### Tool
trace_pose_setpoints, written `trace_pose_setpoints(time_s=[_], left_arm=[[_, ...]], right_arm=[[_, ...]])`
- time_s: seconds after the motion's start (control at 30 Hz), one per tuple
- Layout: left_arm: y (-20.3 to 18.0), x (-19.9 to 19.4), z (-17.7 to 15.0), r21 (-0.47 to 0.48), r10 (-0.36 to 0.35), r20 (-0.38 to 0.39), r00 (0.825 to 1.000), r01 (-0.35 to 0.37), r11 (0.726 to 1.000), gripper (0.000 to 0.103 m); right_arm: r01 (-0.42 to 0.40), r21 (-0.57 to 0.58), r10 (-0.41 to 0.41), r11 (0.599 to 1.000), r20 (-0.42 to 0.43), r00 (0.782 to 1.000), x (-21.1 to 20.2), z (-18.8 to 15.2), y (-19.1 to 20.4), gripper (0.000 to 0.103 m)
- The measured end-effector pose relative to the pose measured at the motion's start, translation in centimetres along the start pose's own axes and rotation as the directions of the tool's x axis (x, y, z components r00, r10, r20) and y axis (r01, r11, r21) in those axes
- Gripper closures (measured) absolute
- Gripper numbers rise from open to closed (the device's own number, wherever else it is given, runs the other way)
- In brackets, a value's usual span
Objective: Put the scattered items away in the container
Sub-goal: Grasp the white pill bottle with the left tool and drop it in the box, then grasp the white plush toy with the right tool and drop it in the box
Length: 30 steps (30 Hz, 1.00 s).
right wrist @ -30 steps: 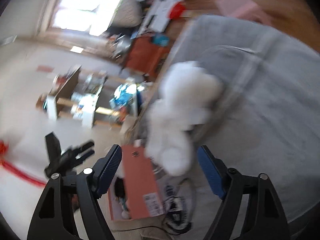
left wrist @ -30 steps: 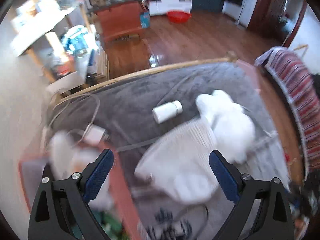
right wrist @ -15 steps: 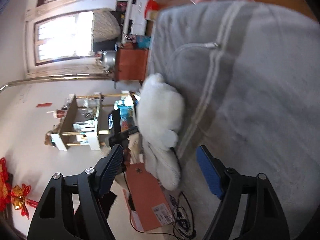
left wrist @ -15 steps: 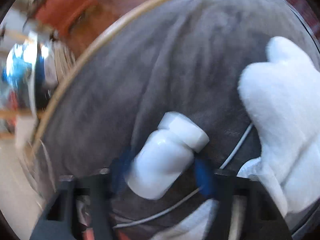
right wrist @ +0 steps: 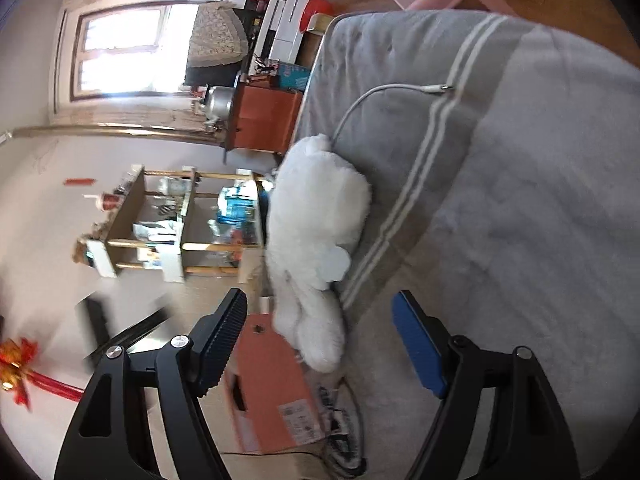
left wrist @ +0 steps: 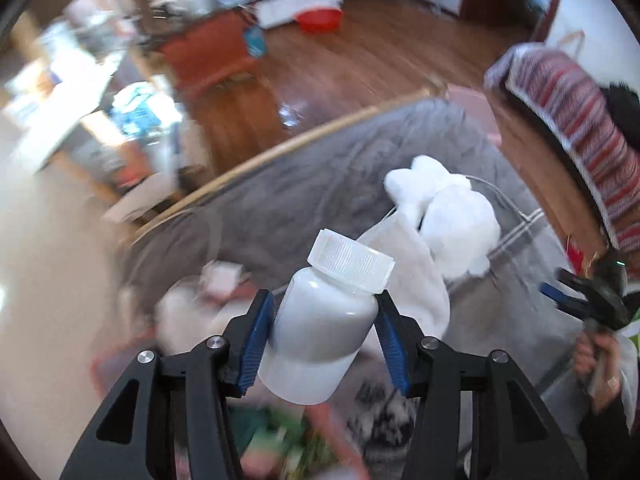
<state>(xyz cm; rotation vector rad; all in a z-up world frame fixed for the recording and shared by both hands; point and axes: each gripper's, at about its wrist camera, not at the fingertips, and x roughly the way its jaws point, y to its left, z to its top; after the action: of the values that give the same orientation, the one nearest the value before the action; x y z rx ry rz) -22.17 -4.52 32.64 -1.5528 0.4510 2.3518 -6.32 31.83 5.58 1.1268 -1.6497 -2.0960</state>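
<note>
Between my left gripper (left wrist: 324,332) and its blue pads: one white plastic pill bottle with a ribbed screw cap (left wrist: 325,318), clamped at the body, cap tilted up and away. A second ago this bottle lay on its side on the grey plush bedspread (left wrist: 304,200) and my jaws stood wide above it; now it hangs clear of the bedding, so the pick counts as made.

Item, still on the bedspread: one fluffy white plush toy (left wrist: 448,216), with a white knitted cloth (left wrist: 416,280) lying against it, and a thin white charging cable (right wrist: 384,96) running out from behind the toy.

Item, destination: one orange cardboard box (right wrist: 272,380) at the bed's edge, just beside the plush toy in the right wrist view; its rim shows only as a reddish blur below my left gripper. Contents too blurred to list.

Item, right gripper (right wrist: 320,344): jaws apart, nothing between them, pointed toward the plush toy and holding roughly where it was half a second ago.

Remaining, by my estimate: carry the bottle over the box and release; toy, cloth and cable not yet collected.
</note>
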Motion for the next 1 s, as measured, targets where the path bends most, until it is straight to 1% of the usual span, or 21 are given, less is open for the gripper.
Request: trace_pose_setpoints(time_s=[0.07,0.1,0.13,0.2,0.23,0.27,0.3,0.33,0.37,0.47,0.57,0.6,0.67,0.73,0.8,0.83,0.87,0.9,0.93,1.0], left_arm=[[2.6,-4.0,-3.8,-0.050,0.025,0.031,0.999,-0.023,0.998,0.054],[4.0,-5.4,-5.5,-0.078,0.040,0.041,0.998,-0.036,0.996,0.054],[5.3,-6.1,-7.0,-0.106,0.055,0.050,0.997,-0.050,0.993,0.054],[8.0,-6.8,-9.9,-0.176,0.110,0.065,0.992,-0.097,0.980,0.053],[9.2,-6.5,-11.1,-0.210,0.145,0.057,0.988,-0.130,0.969,0.049],[10.5,-6.0,-12.3,-0.244,0.174,0.040,0.984,-0.159,0.957,0.035],[11.5,-5.6,-13.4,-0.274,0.190,0.032,0.981,-0.175,0.946,0.028],[12.3,-5.1,-14.2,-0.300,0.194,0.032,0.981,-0.176,0.938,0.019],[13.0,-4.7,-15.2,-0.330,0.178,0.038,0.983,-0.156,0.931,0.018],[13.8,-3.4,-17.2,-0.375,0.082,0.059,0.995,-0.054,0.925,0.018],[13.7,-2.2,-18.3,-0.383,0.034,0.073,0.997,-0.003,0.924,0.018],[13.5,-1.6,-18.3,-0.383,0.019,0.078,0.997,0.013,0.923,0.018],[13.1,-0.8,-18.5,-0.389,-0.023,0.094,0.995,0.058,0.920,0.018],[12.2,0.2,-18.2,-0.404,-0.070,0.111,0.991,0.109,0.908,0.018],[11.4,1.7,-17.8,-0.416,-0.141,0.132,0.981,0.184,0.890,0.018],[10.9,2.1,-17.5,-0.418,-0.169,0.139,0.976,0.212,0.883,0.018],[10.2,2.9,-16.8,-0.415,-0.196,0.145,0.970,0.239,0.878,0.018],[9.5,3.6,-16.1,-0.411,-0.214,0.152,0.965,0.258,0.874,0.018],[8.9,4.1,-15.4,-0.405,-0.230,0.158,0.960,0.276,0.872,0.018],[7.4,5.3,-13.8,-0.385,-0.278,0.170,0.945,0.323,0.864,0.018]], right_arm=[[0.035,-0.004,-0.035,0.999,-0.015,0.999,0.1,-1.0,0.0,0.027],[0.040,-0.003,-0.040,0.999,-0.024,0.999,0.0,-1.7,0.1,0.027],[0.040,-0.005,-0.040,0.999,-0.034,0.999,0.1,-2.5,0.5,0.027],[0.034,-0.018,-0.035,0.999,-0.045,0.998,0.1,-4.1,1.4,0.027],[0.028,-0.027,-0.030,0.999,-0.051,0.998,0.1,-4.9,1.8,0.027],[0.020,-0.041,-0.023,0.999,-0.059,0.998,0.3,-5.7,2.3,0.027],[0.009,-0.058,-0.014,0.998,-0.070,0.997,0.5,-6.5,2.9,0.027],[0.002,-0.079,-0.008,0.997,-0.084,0.996,0.8,-7.4,3.5,0.027],[0.000,-0.098,-0.010,0.995,-0.099,0.995,1.1,-8.2,4.1,0.027],[0.000,-0.122,-0.017,0.993,-0.135,0.991,2.8,-9.0,4.7,0.027],[0.019,-0.132,-0.040,0.991,-0.161,0.986,5.5,-8.6,4.8,0.027],[0.037,-0.145,-0.061,0.989,-0.169,0.984,6.6,-8.2,4.9,0.027],[0.073,-0.172,-0.100,0.982,-0.152,0.983,8.0,-7.4,5.1,0.027],[0.089,-0.173,-0.106,0.981,-0.090,0.990,8.9,-5.4,4.8,0.027],[0.078,-0.114,-0.083,0.990,-0.041,0.996,9.3,-3.8,3.9,0.026],[0.068,-0.062,-0.069,0.996,-0.005,0.998,9.4,-2.6,2.9,0.017],[0.056,-0.010,-0.056,0.998,0.021,0.998,9.7,-1.8,2.0,0.012],[0.033,0.051,-0.036,0.998,0.043,0.998,10.2,-0.9,1.1,0.004],[-0.009,0.115,0.002,0.993,0.065,0.998,10.9,0.0,0.1,0.001],[-0.070,0.186,0.051,0.980,0.108,0.993,12.4,1.5,-0.9,0.001]])
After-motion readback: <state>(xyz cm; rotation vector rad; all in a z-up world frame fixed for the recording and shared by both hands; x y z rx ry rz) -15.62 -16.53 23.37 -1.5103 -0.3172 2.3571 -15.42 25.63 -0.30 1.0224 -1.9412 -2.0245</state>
